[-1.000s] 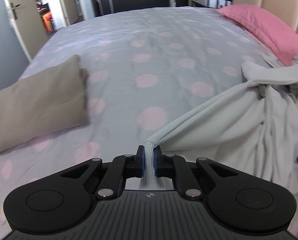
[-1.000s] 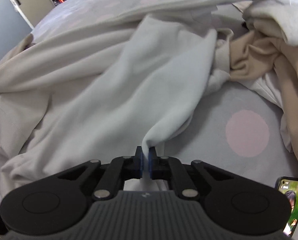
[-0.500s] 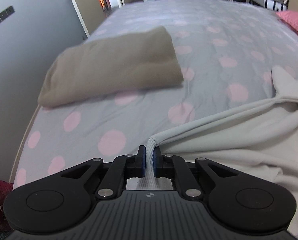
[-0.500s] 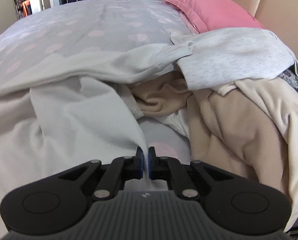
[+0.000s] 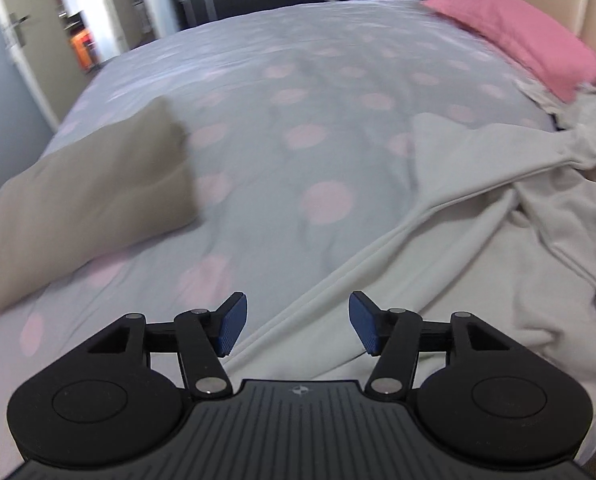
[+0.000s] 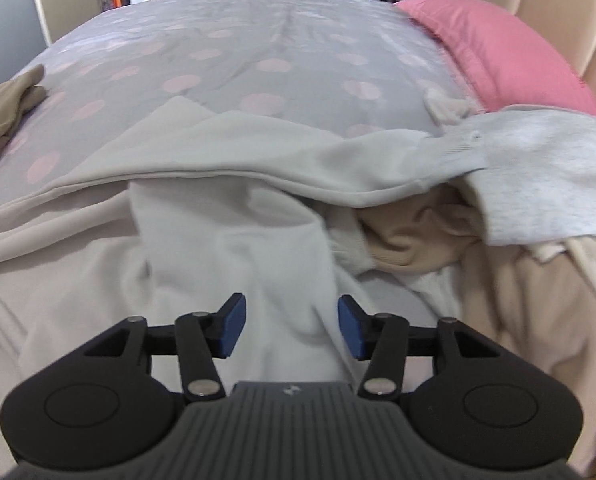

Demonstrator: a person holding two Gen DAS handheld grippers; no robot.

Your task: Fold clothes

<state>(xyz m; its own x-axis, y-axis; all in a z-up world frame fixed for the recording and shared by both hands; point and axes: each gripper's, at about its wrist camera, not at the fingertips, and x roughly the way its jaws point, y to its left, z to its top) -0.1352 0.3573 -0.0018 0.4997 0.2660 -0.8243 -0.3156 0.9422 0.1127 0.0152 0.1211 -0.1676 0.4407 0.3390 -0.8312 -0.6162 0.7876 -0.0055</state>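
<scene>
As the jaws of both tools are seen opening, the pale grey garment (image 5: pixel 478 248) that was clamped between each pair of blue pads a second ago is released onto the dotted bedspread (image 5: pixel 298 92). Left gripper (image 5: pixel 295 330): jaws apart, with the garment's edge lying loose in the gap below them and no pad pressing on it. Right gripper (image 6: pixel 287 328): jaws likewise apart, a ridge of whiter cloth (image 6: pixel 238 248) running between them untouched. Relative to the pink pillow (image 5: pixel 514 36) at the head of the bed, the garment is spread on the near side of the bedspread, one end drawn up toward the pillow and bunched against a heap of unfolded clothes (image 6: pixel 510 248), which lies just below the pillow. A folded beige item (image 5: pixel 82 200) is set well apart from the pillow, toward the opposite side of the bed. Compared with half a second earlier, both cameras have swung so that the pillow is again in both views and the garment lies slack rather than pulled taut.

The release is judged to mark the end of a spreading step: the garment has been laid down but is still creased and partly tangled with the heap, so smoothing or a fresh grasp at another edge is probably required before a fold can be made.

No brand, label or legible writing is visible; only a small emblem (image 5: pixel 298 391) is moulded on each gripper body, too small to be read
</scene>
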